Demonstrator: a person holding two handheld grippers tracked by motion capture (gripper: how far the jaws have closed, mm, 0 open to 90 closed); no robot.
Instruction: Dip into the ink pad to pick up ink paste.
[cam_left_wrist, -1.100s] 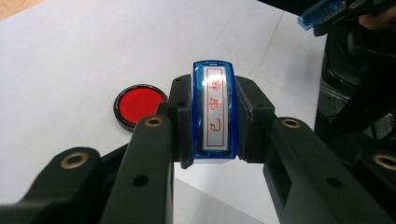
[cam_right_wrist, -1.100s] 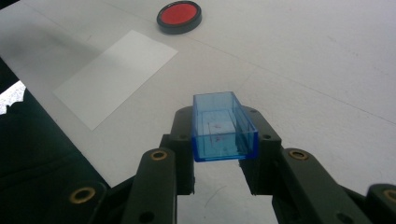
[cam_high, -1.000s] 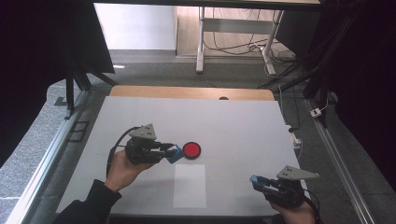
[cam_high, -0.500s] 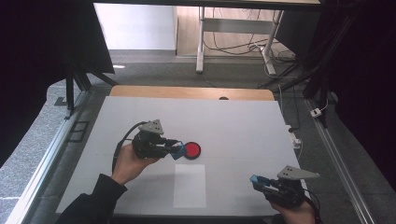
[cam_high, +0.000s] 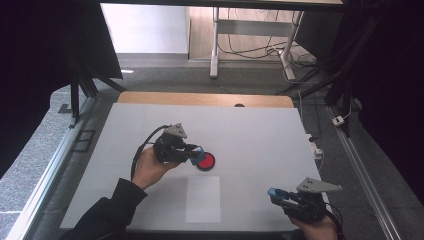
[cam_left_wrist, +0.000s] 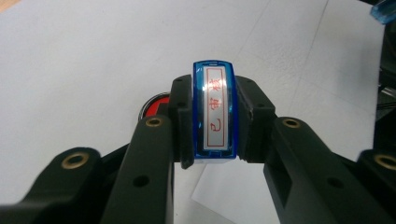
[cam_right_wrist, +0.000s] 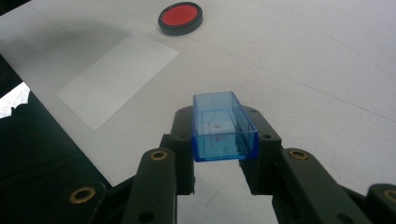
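My left gripper has its jaws pinching a small blue translucent plastic stamp with a red-lettered silver face, long axis running away from me along the jaws. The round red ink pad in its black rim sits on the white counter just beyond and below the stamp, so I judge pressing down onto it is the left hand's job. My right gripper, well apart near the counter's edge, clamps an open blue translucent plastic cap.
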